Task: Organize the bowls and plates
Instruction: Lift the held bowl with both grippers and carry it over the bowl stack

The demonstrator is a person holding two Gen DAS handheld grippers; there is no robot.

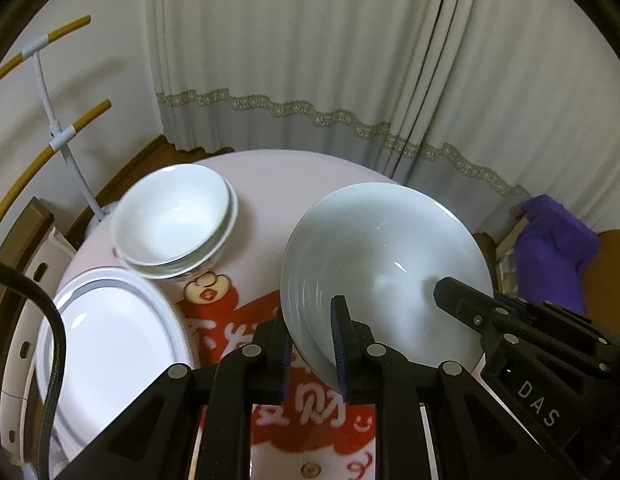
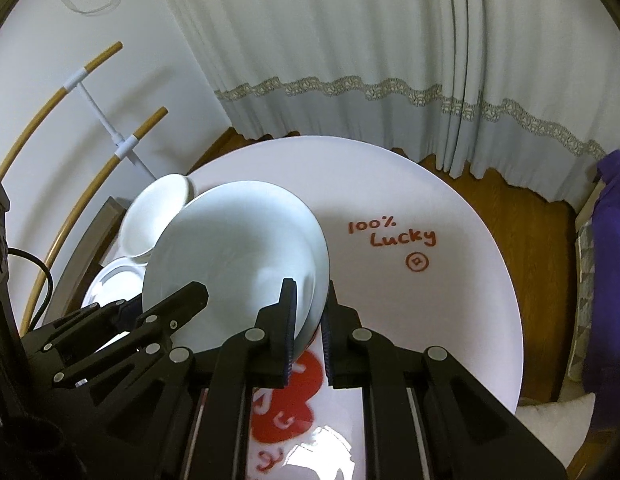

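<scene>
A large bowl (image 1: 386, 276) is pinched at its rim from both sides: by the left gripper (image 1: 313, 344) and by the right gripper (image 2: 310, 332), each nearly closed on it, and it is held tilted above the round table (image 2: 422, 304). Stacked bowls (image 1: 174, 220) and plates (image 1: 110, 340) are seen at the left; the plates are partly cut off. Curtains (image 1: 310, 60) are hung behind

Soft indoor light, glare on the table (image 2: 322, 460), fisheye-dark bent edges.
</scene>
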